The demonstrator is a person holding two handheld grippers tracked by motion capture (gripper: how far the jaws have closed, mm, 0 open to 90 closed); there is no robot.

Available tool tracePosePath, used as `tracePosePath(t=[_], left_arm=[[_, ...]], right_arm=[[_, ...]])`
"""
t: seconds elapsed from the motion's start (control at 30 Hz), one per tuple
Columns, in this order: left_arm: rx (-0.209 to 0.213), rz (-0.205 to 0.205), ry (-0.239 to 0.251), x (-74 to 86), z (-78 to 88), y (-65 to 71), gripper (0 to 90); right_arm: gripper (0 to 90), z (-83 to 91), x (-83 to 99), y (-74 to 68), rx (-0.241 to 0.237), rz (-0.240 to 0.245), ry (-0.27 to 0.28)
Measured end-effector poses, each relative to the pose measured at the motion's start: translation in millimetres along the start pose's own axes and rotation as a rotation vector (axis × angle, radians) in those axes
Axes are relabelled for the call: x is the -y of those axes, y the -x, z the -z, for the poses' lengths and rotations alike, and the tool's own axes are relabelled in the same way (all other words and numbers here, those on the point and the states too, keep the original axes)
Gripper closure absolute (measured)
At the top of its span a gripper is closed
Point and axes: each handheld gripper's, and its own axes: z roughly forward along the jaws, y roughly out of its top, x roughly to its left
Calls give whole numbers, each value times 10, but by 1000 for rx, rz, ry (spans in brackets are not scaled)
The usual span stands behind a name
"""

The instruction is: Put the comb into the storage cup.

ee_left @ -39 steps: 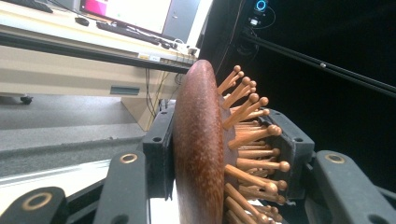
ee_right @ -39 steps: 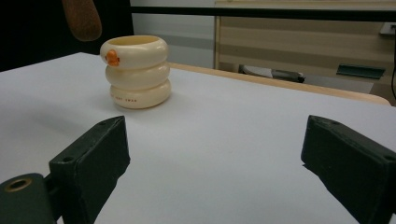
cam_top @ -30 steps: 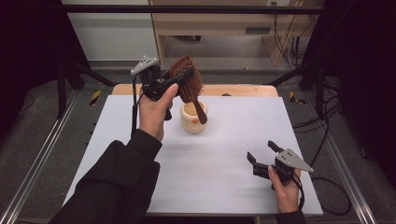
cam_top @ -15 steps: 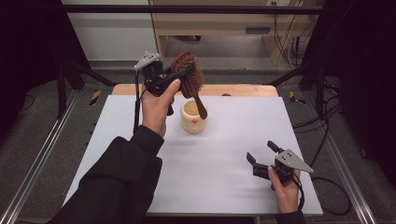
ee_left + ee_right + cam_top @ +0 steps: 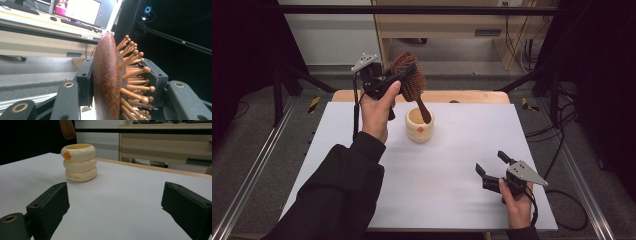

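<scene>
A brown wooden hairbrush with peg bristles hangs in the air over the back of the table, and my left gripper is shut on its head. Seen close in the left gripper view, the hairbrush is clamped between both black jaws, bristles to the right. Its handle slants down toward a cream ribbed cup. In the right gripper view the handle tip hovers just above the cup. My right gripper rests open and empty near the front right of the table.
A white sheet covers the table, with a wooden strip along its far edge. A wooden desk stands behind it, and cables trail off the right side.
The left hand has risen a little with the brush, lifting the handle slightly over the cup. The right hand has not moved.
</scene>
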Motion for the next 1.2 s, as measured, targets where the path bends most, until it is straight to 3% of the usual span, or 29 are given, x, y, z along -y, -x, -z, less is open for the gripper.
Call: tracePosePath(t=[0.87, 1.2], left_arm=[[-30, 14, 36, -13, -93, -145, 500], [-32, 9, 46, 33, -165, -123, 500]], right_arm=[[74, 15, -4, -3, -10, -2, 24], [74, 26, -11, -1, -12, -1, 35]])
